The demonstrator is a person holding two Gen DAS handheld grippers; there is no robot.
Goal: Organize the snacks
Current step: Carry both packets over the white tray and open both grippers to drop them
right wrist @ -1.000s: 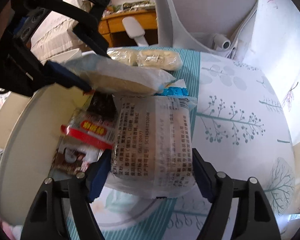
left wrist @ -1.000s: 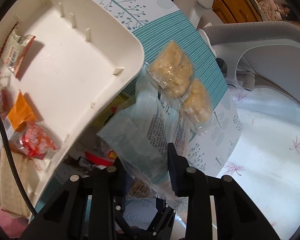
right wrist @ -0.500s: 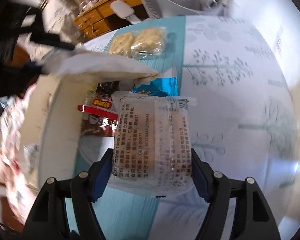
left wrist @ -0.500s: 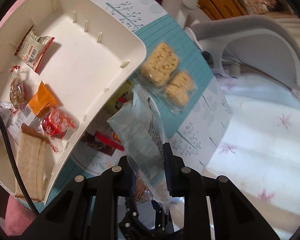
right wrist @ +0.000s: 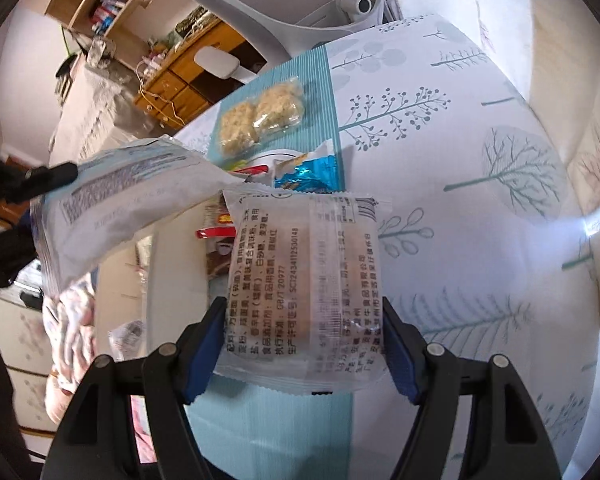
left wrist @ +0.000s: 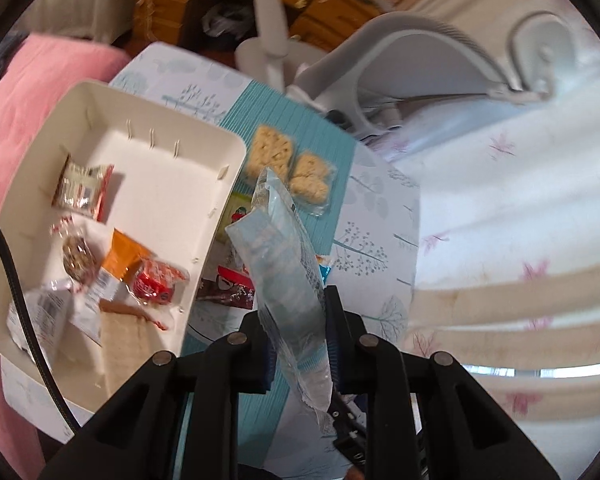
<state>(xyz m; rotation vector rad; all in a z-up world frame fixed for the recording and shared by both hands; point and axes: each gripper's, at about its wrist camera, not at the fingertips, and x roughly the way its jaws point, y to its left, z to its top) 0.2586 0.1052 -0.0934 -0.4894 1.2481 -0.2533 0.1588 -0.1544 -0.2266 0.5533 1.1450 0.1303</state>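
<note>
Nearest to my left camera, the left gripper [left wrist: 298, 338] was pinching a pale blue snack packet [left wrist: 282, 264] edge-on, lifted clear of the table. My right gripper [right wrist: 302, 320] was clamped across a clear wrapped cake [right wrist: 302, 276], printed back facing the lens, also held up off the cloth. So both hands were loaded; I judged this the carry step, with neither item dropped yet. Just past the left fingers lay a dark red wrapper [left wrist: 230, 290] and a bit of blue foil packet [right wrist: 310, 174] on the tablecloth [right wrist: 460, 200]. To the left sat the white tray [left wrist: 168, 200], already holding several small snacks at its near end: a red candy [left wrist: 156, 284], an orange sachet [left wrist: 124, 254], a silver-red packet [left wrist: 84, 190]. Its far half looked bare. Further out, a twin pack of rice crackers [left wrist: 288, 168] lay on the teal stripe beside the tray's far corner. A grey chair [left wrist: 400, 76] stood beyond the table. Next I'd need to swing the left packet over the tray rim, lower it and release, then follow with the right one.
</note>
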